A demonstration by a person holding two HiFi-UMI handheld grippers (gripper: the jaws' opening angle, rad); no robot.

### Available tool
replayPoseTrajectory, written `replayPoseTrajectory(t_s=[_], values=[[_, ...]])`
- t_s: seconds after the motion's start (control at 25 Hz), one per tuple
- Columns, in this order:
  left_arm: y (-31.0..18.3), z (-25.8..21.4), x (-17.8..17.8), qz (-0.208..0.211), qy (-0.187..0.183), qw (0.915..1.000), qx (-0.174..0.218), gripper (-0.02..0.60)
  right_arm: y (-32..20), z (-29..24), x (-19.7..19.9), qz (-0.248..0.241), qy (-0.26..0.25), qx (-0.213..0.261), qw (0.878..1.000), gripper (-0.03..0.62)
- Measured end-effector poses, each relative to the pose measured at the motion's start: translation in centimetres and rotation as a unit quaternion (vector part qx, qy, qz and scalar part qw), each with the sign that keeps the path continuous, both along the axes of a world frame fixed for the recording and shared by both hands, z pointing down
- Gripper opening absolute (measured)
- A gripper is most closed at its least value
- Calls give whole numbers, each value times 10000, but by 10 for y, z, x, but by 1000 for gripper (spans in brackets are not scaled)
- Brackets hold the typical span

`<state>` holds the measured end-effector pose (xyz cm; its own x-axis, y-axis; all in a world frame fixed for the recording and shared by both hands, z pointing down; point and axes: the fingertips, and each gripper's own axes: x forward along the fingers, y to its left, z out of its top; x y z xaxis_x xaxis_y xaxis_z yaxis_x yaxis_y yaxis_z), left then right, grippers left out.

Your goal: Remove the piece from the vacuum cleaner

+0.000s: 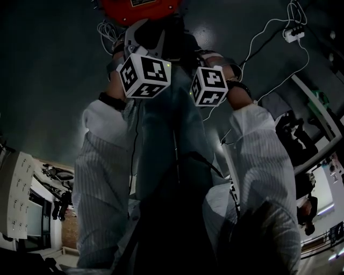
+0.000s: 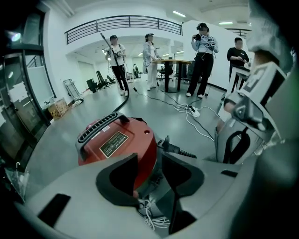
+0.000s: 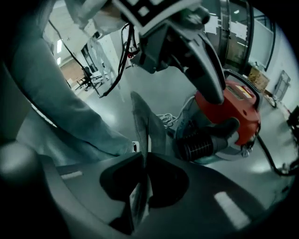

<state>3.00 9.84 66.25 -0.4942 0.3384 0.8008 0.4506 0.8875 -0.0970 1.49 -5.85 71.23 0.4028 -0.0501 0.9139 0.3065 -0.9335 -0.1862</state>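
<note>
The red vacuum cleaner [image 2: 117, 140] sits on the grey floor, at the top edge of the head view [image 1: 140, 6]. My left gripper [image 2: 149, 161] is closed on its red body, whose edge fills the gap between the pads. One of its fingers [image 3: 208, 70] lies on the red top [image 3: 236, 109], beside a black ribbed connector [image 3: 196, 145]. My right gripper [image 3: 144, 161] is shut on a thin flat grey piece [image 3: 145, 122], which stands up from between the jaws, clear of the vacuum cleaner. Both marker cubes [image 1: 144, 75] [image 1: 210, 86] show above the person's knees.
White cables and a power strip [image 2: 194, 112] [image 1: 294, 35] lie on the floor beyond the vacuum cleaner. A black hose [image 2: 122, 100] runs off behind it. Several people [image 2: 203, 56] stand round a table [image 2: 173, 63] far back. A metal rack [image 1: 314, 121] stands at the right.
</note>
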Motion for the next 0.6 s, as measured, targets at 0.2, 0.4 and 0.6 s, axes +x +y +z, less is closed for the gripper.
replayPoseTrajectory(t_s=[0.2, 0.4, 0.6], values=[[-2, -5, 2, -575, -378, 9950, 728, 160, -10, -4, -16, 1786, 151, 368, 9831, 26], [-7, -65, 11, -1002, -877, 9864, 966, 139, 6, -61, -27, 2970, 776, 459, 9506, 26], [-7, -181, 25, -1144, -870, 9895, 170, 5, 27, -184, -29, 3798, 1413, 109, 9142, 28]])
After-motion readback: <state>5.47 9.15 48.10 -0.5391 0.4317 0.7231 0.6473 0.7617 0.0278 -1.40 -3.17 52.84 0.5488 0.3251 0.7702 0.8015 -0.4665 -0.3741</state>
